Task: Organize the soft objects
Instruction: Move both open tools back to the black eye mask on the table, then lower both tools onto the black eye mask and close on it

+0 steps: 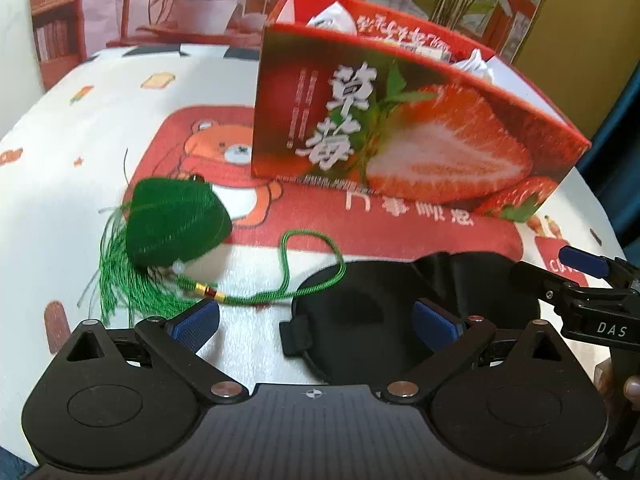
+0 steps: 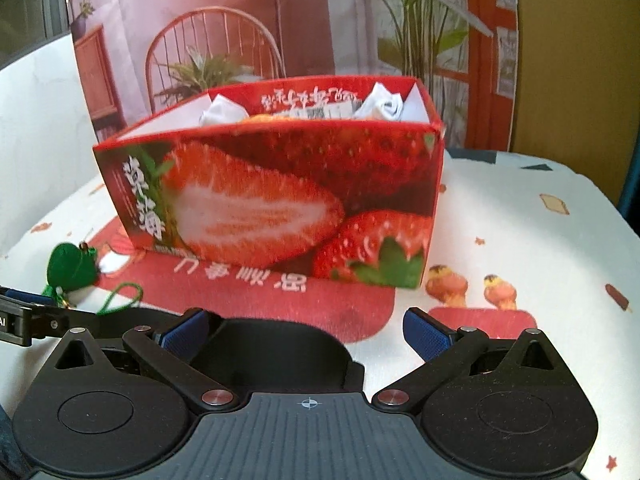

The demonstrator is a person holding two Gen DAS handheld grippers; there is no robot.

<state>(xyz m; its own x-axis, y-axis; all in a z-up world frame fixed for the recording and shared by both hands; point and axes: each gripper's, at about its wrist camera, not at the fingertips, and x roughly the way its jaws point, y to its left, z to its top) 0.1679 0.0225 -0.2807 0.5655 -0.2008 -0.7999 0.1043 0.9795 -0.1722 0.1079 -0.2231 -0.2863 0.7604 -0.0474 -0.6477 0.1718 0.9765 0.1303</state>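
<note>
Box point(image 2: 280, 200) mid-table already holds white soft items. Green sachet point(image 1: 176, 220) and black eye mask point(image 1: 360, 312) outstanding, near front edge. Left gripper point(image 1: 316, 320) and right gripper point(image 2: 308, 332) both spread, empty.

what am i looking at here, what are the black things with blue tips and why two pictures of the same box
Those black things are two handheld grippers, one in each of a person's hands, each with a fisheye camera looking along its fingers. One picture is from the left gripper, the other from the right gripper. Both are open and hold nothing. On the cartoon-print tablecloth stands an open strawberry box with white crumpled items inside. In front of it lie a green zongzi-shaped tassel charm and a black sleep mask, which sits just ahead of both grippers. The left view also catches the right gripper at its edge.
</note>
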